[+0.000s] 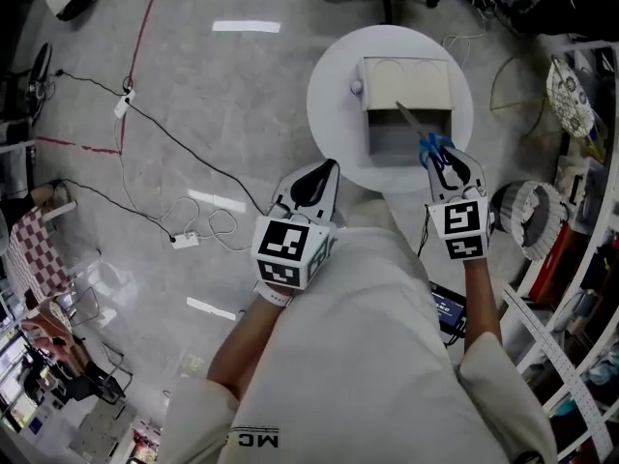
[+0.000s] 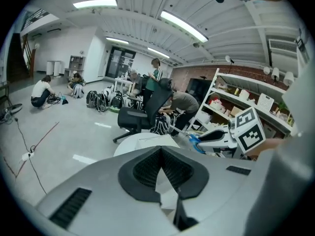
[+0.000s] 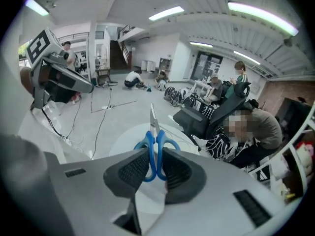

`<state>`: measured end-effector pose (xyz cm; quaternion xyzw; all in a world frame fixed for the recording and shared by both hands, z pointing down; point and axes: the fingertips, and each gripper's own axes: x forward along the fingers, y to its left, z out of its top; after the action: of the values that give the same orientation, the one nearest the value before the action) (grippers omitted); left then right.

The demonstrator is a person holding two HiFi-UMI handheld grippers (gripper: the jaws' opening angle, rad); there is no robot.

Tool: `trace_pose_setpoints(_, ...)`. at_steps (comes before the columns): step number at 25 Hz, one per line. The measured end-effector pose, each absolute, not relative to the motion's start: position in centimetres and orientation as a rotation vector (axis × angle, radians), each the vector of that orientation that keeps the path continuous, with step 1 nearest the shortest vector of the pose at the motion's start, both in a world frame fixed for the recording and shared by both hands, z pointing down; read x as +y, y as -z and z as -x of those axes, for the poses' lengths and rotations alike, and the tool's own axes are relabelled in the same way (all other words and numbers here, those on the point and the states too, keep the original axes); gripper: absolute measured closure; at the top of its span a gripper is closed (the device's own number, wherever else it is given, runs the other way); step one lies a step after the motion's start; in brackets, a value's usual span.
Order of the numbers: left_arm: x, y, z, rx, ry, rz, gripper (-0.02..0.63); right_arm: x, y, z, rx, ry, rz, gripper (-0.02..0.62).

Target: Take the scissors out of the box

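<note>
Head view: round white table (image 1: 334, 114) sits upper centre-right w/ the box (image 1: 406, 85) on it, beige top part and a grey open part on the side nearer you. Your right gripper (image 1: 447, 165) is at the table's lower-right edge, just below-right of the box, pinching the scissors (image 1: 430, 145) by the blue handles. The blades point up-left & the tip overlaps the grey opening in frame; can't tell how high it is over it. Your left gripper (image 1: 319, 177) is at the table's lower-left edge, apart from the box, black pads pressed together. Marker cubes (image 1: 290, 249) ride on both, nr mid-frame. Cables (image 1: 160, 131) trail over the floor at left. Left gripper view: jaws tight on each other at lower centre, nothing btwn them. Beyond them the white table edge shows mid-frame, w/ a black office chair (image 2: 138, 114) behind it. At right you see the right gripper (image 2: 216, 136) w/ its cube & a bit of blue handle. Right gripper view: jaws clamped on the two blue handle loops at lower centre, loops side by side, blades closed & pointing straight up-frame over the white table. The left gripper w/ its cube shows upper left. People (image 3: 133, 78) & bags are in the bkgd upper centre, a seated person at right.
</note>
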<state>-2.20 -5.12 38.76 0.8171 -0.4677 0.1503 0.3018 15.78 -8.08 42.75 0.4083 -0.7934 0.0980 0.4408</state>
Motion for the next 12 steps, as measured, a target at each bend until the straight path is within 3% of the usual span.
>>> trace_pose_setpoints(12, -7.1, -32.7, 3.9, -1.326, -0.231, -2.236, 0.595, -9.2, -32.9, -13.4, -2.213, -0.296, -1.268, 0.451)
